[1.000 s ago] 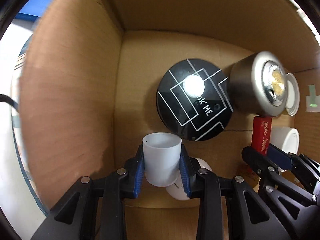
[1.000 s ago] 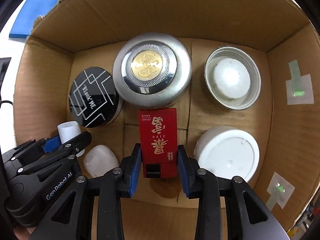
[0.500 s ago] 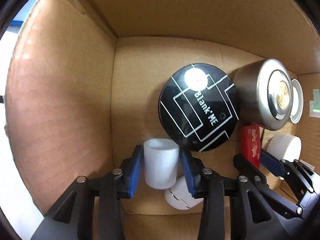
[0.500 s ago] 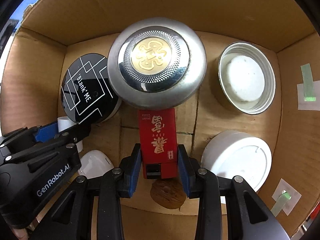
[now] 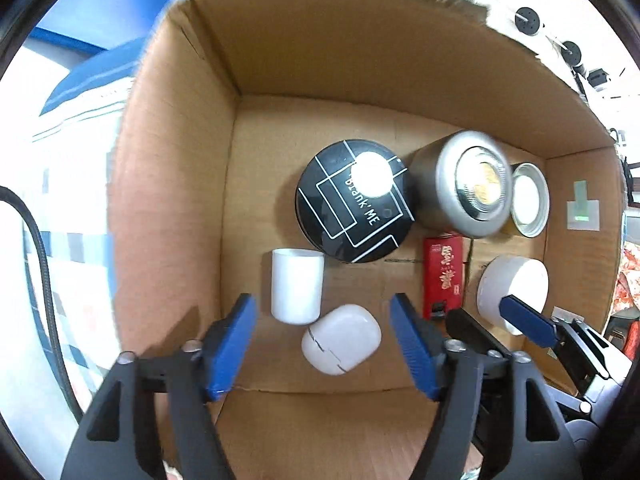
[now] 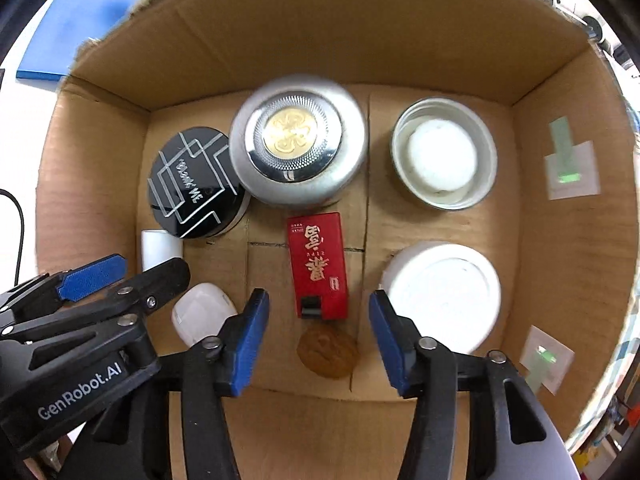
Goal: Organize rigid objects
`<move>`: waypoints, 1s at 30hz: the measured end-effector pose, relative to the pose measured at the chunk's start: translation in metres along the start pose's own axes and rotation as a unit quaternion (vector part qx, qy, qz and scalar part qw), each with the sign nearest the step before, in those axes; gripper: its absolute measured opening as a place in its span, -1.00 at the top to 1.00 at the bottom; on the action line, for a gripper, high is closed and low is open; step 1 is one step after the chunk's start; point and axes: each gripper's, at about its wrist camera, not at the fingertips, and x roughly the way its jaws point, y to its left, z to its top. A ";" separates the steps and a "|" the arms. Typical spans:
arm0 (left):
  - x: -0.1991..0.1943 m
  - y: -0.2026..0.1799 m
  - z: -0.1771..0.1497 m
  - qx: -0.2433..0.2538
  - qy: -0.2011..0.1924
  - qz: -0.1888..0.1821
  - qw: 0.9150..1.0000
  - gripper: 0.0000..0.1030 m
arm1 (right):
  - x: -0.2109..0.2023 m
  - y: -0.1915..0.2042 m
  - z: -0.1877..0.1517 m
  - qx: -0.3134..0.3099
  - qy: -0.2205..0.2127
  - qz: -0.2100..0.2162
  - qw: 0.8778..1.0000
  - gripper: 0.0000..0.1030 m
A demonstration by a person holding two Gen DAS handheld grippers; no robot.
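A cardboard box point(image 5: 172, 200) point(image 6: 572, 240) holds several rigid objects. A white cylinder cup point(image 5: 297, 285) point(image 6: 160, 249) lies on the box floor just beyond my left gripper point(image 5: 322, 346), which is open and empty above it. A red box with gold characters point(image 6: 318, 264) point(image 5: 443, 276) lies flat between and beyond the open fingers of my right gripper point(image 6: 318, 340). The left gripper also shows in the right wrist view point(image 6: 124, 272).
In the box: a white earbud case point(image 5: 341, 338) point(image 6: 203, 312), a black round tin point(image 5: 354, 200) point(image 6: 196, 188), a silver tin with gold emblem point(image 6: 299, 144) point(image 5: 466, 184), an open metal lid point(image 6: 445, 160), a white round lid point(image 6: 442, 294), a walnut point(image 6: 328, 354).
Both grippers opened and pulled back upward. The white cup and the red box were let go and now lie on the box floor.
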 end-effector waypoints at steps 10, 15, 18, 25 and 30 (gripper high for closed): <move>-0.048 -0.019 -0.024 0.008 -0.055 0.021 0.998 -1.00 | -0.049 -0.016 -0.021 -0.007 -0.034 -0.042 0.999 -0.34; -0.057 -0.001 -0.032 0.004 -0.067 0.022 0.998 -1.00 | -0.059 -0.026 -0.030 -0.009 -0.048 -0.062 0.997 -0.87; -0.058 0.003 -0.038 0.000 -0.074 0.020 0.997 -1.00 | -0.064 -0.030 -0.033 -0.005 -0.052 -0.063 0.997 -1.00; -0.075 0.001 -0.049 -0.001 -0.097 0.025 0.995 -1.00 | -0.072 -0.032 -0.045 0.003 -0.063 -0.058 0.996 -1.00; -0.115 -0.006 -0.076 0.002 -0.134 0.029 0.991 -1.00 | -0.110 -0.033 -0.067 0.002 -0.094 -0.052 0.994 -1.00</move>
